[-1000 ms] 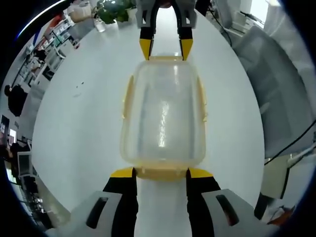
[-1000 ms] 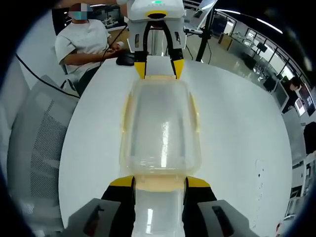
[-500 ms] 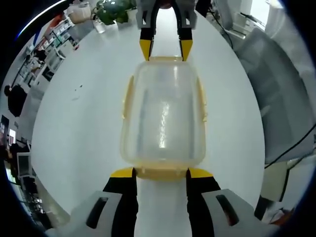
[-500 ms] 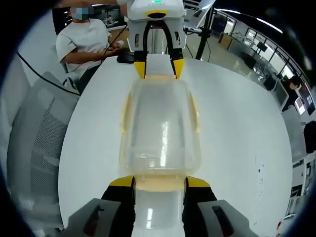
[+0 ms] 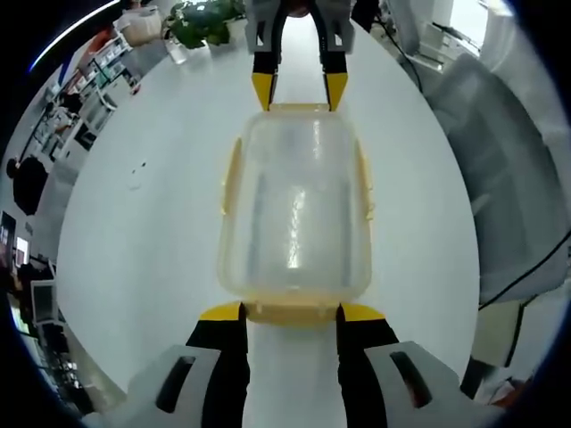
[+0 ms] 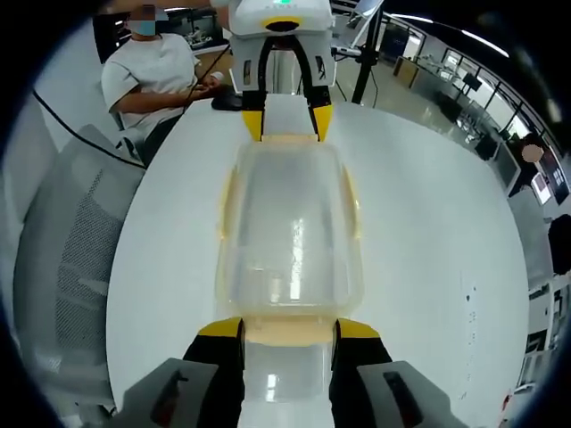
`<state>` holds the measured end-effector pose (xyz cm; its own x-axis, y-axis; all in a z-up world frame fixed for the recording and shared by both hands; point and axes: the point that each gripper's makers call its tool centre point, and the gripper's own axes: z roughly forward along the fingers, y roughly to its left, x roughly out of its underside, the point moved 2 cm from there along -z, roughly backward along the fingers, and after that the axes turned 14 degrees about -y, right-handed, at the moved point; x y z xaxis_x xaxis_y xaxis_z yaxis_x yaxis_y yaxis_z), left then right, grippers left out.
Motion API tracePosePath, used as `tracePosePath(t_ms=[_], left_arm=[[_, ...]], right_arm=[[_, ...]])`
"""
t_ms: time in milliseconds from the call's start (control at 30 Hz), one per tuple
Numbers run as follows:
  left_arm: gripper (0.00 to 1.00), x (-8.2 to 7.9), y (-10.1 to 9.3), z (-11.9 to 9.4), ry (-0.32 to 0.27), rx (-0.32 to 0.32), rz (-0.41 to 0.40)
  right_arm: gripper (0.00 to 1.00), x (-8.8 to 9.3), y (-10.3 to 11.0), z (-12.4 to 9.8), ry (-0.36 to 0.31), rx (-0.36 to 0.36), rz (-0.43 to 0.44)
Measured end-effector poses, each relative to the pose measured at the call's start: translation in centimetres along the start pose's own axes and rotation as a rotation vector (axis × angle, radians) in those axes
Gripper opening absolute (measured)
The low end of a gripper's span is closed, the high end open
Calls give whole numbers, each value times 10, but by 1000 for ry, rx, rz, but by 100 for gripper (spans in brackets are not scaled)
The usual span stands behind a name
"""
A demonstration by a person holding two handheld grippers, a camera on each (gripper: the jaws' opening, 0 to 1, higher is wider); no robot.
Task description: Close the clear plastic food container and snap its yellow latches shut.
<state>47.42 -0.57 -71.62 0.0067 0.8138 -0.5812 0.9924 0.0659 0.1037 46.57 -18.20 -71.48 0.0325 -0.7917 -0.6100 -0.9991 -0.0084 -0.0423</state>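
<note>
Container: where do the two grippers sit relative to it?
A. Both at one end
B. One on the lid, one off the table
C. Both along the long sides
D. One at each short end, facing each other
D: the left gripper is at the near end of the container and the right gripper at the far end.

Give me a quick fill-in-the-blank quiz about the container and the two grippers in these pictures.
1. The clear plastic container rests on a ____ table.
2. The container's latches are ____ in colour.
3. The left gripper and the right gripper stand at ____ ends of the container.
4. Beside the table in the right gripper view stands a grey mesh ____.

Missing words: white; yellow; opposite; chair
</note>
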Motion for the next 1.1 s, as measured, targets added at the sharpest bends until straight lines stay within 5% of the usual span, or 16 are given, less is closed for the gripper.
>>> tracePosePath(t_ms=[1100], left_arm=[[36,-41,-3,29,-40,3,12]], right_arm=[[34,38,2,-32,13,-2,14]])
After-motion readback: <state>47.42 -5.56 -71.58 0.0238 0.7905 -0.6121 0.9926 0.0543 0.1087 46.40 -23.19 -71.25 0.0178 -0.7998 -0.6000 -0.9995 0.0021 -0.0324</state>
